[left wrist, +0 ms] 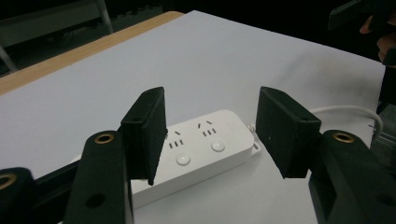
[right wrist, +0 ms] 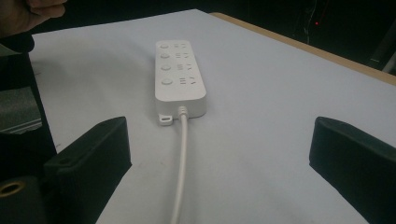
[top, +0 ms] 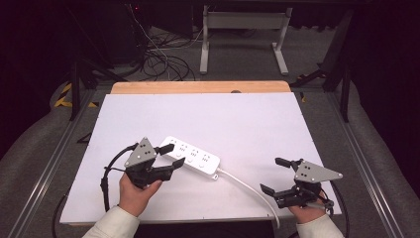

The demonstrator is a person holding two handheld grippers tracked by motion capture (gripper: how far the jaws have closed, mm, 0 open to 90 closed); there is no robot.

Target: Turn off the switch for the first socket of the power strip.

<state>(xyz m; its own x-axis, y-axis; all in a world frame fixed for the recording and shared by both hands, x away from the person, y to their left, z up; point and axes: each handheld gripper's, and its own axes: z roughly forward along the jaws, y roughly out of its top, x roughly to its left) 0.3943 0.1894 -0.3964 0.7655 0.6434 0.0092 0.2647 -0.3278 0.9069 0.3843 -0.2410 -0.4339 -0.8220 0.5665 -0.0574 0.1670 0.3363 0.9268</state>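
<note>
Power strip point(left wrist: 196, 154) btwn L gripper point(left wrist: 210, 135) jaws, untouched.

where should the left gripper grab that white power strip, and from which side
Grip the power strip across its narrow width, on the two long side walls, coming down from above near its free end. It lies flat on the white board, so only those walls give parallel faces. The left gripper is already open over that end; the cable leaves the other end, so stay clear of it.

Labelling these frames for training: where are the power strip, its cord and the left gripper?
power strip point(top: 194, 157): high view, top face.
cord point(right wrist: 180, 163): right gripper view, mid-length.
left gripper point(top: 170, 159): high view, between the fingers.
</note>
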